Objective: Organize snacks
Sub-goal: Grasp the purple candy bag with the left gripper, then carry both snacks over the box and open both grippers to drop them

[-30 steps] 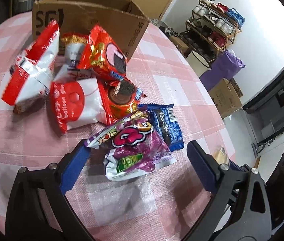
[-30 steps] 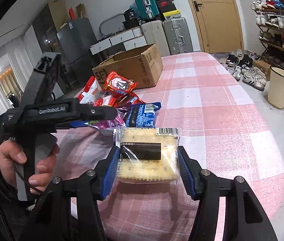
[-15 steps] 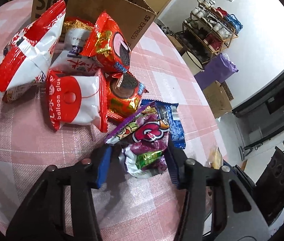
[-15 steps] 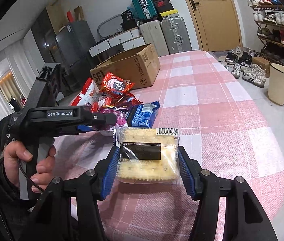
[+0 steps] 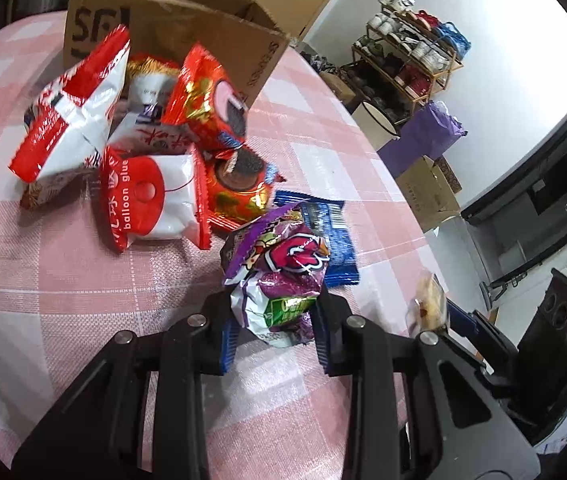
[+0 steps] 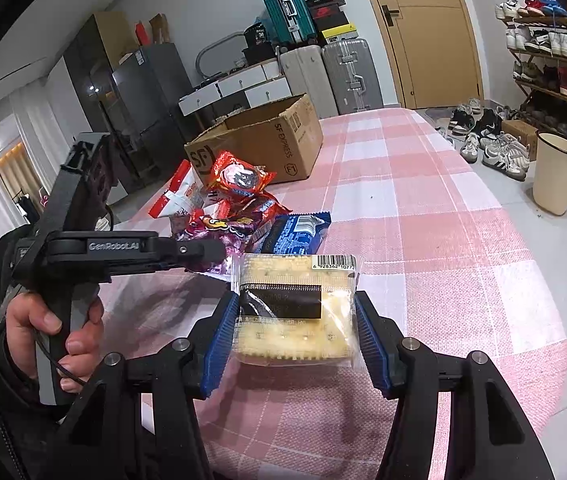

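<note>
Snacks lie heaped on the pink checked bench [image 5: 63,280], far left of the left gripper [image 5: 275,328]; behind the heap stands the open cardboard box [image 5: 187,20]; the left gripper is clamped tight on the purple candy bag [image 5: 279,280], the near end crumpled between its pads; to its right, the right gripper [image 6: 295,340] holds the cracker pack [image 6: 295,312] across its width, above the bench; the box lies ahead of both and left of the right gripper, likely nearer the left hand [image 6: 55,340], judging by the views.
</note>
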`<state>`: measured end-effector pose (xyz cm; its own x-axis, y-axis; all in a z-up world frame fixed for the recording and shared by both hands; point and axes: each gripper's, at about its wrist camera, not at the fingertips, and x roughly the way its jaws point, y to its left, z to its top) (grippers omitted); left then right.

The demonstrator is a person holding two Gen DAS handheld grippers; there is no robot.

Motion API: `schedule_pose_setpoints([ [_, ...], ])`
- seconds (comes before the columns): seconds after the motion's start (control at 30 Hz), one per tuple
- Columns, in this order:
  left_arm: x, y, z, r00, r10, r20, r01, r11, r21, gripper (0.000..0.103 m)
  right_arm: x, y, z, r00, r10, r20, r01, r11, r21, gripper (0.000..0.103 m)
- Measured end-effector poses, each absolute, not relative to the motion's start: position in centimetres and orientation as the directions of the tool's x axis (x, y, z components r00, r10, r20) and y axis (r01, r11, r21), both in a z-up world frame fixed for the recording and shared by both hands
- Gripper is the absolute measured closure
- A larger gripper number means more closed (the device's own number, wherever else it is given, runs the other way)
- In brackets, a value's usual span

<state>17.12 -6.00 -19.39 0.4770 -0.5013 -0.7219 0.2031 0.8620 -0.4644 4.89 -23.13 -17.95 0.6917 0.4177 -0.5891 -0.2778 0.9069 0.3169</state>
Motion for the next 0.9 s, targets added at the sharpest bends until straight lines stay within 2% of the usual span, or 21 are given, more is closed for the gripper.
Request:
schedule_pose_setpoints([
  [0.17, 15.7, -5.2, -17.7, 0.507, -0.511, -0.694, 0.22, 0.855, -0.469, 0.076, 4.7, -22.5, -17.3, 0.693, 0.423, -0.583, -0.295, 0.905, 0.306, 0.045],
  [0.53, 11.8, -1.3, -12.4, 0.612, -0.441, -0.656, 0.243, 0.895, -0.375, 0.076, 5.6, -20.3, -13.2, 0.712, 0.463, -0.528, -0.372, 0.886, 0.276, 0.045],
  [0.7, 10.6, 1.2, -8.5, 0.716, -0.363, -0.597, 0.231, 0.929, -0.288, 0.075, 7.3, -18.7, -10.2, 0.714, 0.511, -0.478, -0.431, 0.859, 0.276, 0.045],
  [0.9, 10.5, 4.0, -4.1, 0.787, -0.314, -0.532, 0.21, 0.946, -0.248, 0.075, 9.6, -16.7, -6.8, 0.735, 0.517, -0.438, -0.461, 0.855, 0.237, 0.045],
])
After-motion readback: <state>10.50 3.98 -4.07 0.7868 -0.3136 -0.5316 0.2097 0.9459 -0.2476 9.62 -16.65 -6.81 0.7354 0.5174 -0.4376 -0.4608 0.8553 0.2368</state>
